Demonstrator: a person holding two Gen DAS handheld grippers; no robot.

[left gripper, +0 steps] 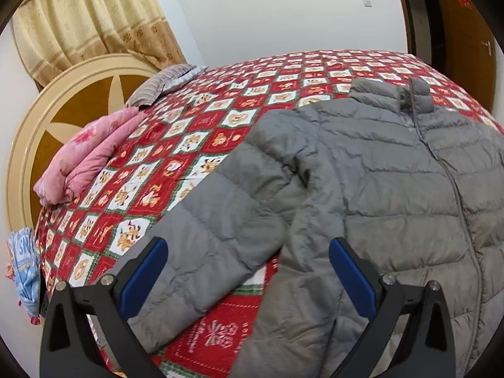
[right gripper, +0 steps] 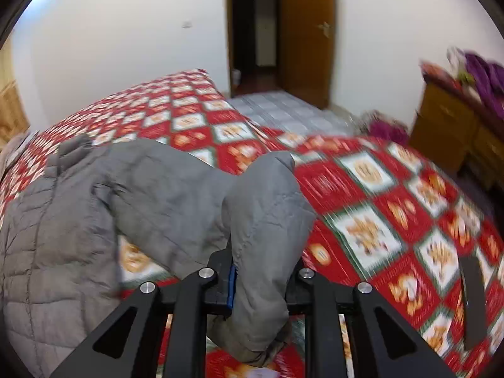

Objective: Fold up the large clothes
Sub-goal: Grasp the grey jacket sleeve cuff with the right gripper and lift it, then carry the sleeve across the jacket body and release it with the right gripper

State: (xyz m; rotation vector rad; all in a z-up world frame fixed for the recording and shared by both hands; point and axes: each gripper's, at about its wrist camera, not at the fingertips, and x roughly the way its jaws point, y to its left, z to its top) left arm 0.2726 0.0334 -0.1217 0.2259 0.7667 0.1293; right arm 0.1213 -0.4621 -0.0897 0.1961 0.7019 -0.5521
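Observation:
A grey quilted puffer jacket (left gripper: 393, 173) lies front up on a bed with a red patterned quilt (left gripper: 195, 132), collar toward the far side. My left gripper (left gripper: 249, 271) hovers open over the jacket's left sleeve (left gripper: 220, 220), with the sleeve and the jacket's side showing between its blue pads (left gripper: 145, 274). In the right wrist view, my right gripper (right gripper: 261, 283) is shut on the other sleeve (right gripper: 267, 208), which bunches up between the fingers and rises off the quilt (right gripper: 378, 220). The jacket body (right gripper: 63, 220) stays flat at the left.
A pink folded blanket (left gripper: 91, 154) and a striped pillow (left gripper: 160, 85) lie near the round headboard (left gripper: 63, 119). Blue cloth (left gripper: 25, 267) hangs at the bed's left edge. A wooden door (right gripper: 308, 34), a dresser (right gripper: 450, 126) and a dark flat object (right gripper: 472, 302) on the quilt show at right.

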